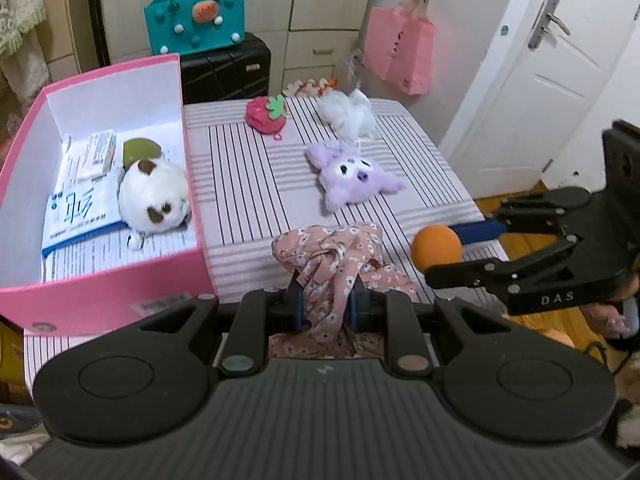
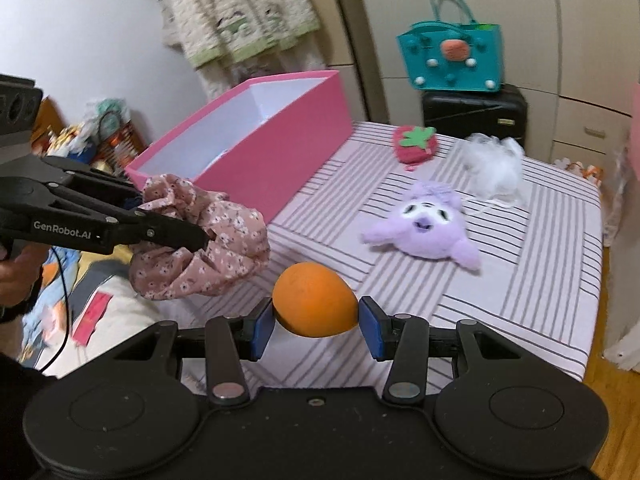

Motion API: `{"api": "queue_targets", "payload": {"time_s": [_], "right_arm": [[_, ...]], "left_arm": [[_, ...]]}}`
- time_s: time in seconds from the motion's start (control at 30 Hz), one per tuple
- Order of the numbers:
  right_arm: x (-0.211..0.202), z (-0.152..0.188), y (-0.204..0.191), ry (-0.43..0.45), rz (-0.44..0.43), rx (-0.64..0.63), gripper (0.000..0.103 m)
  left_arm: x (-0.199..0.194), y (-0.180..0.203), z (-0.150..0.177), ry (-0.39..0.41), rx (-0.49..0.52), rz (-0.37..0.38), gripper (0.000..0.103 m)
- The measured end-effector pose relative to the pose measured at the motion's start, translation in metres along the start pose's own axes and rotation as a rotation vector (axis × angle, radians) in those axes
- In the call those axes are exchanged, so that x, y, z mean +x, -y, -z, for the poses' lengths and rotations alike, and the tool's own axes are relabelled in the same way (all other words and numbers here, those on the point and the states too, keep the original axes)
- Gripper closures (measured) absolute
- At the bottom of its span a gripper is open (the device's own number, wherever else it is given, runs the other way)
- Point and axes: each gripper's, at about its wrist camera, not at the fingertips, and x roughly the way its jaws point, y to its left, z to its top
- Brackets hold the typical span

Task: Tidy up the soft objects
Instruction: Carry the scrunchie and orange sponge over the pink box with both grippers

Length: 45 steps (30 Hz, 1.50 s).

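The left hand-held gripper (image 1: 325, 300) is pressed tight on a pink floral scrunchie (image 1: 336, 256), which bunches out in front of its blue pads and hangs above the near edge of the worktop (image 1: 248, 168), just beside the pink box (image 1: 120, 280). The right hand-held gripper (image 2: 316, 326) pinches an orange foam ball (image 2: 316, 300) between its two blue pads; the ball is squeezed a little and held in the air over the near part of the striped cloth.

On the worktop three soft things lie apart from each other: a purple plush face (image 1: 354, 176) near the middle, a white fluffy toy (image 1: 350, 114) behind it, and a red strawberry plush (image 1: 267, 114) at the far side. The pink box stands open at the left end of the worktop. Inside it rests a white plush with brown patches (image 1: 154, 196), touching a blue and white packet (image 1: 82, 212) and some small cartons (image 1: 94, 154). Behind the worktop, a teal bag (image 1: 196, 16) sits on a black suitcase (image 1: 228, 68).
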Motion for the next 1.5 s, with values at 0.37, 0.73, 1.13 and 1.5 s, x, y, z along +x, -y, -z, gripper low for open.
{"api": "queue_targets", "payload": {"time_s": [0.37,0.73,1.13,1.5], "right_arm": [[0.001,-0.036,-0.032,-0.044,-0.093,-0.089,0.051],[0.006,-0.098,-0.057,0.105,-0.154,-0.196,0.051],[0.093,-0.184,-0.071,0.132,-0.041,-0.373,0.051],[0.193,-0.228,-0.073,-0.036,0.074,-0.519,0.052]], "left_arm": [[-0.041,-0.030,-0.006,-0.001,-0.002,-0.018,0.084],[-0.079,-0.082,-0.056,0.215,-0.006,-0.107,0.084],[-0.013,-0.162,-0.110,0.220,-0.097,-0.112,0.084],[0.069,-0.224,-0.144,0.116,-0.211,-0.137,0.084]]}}
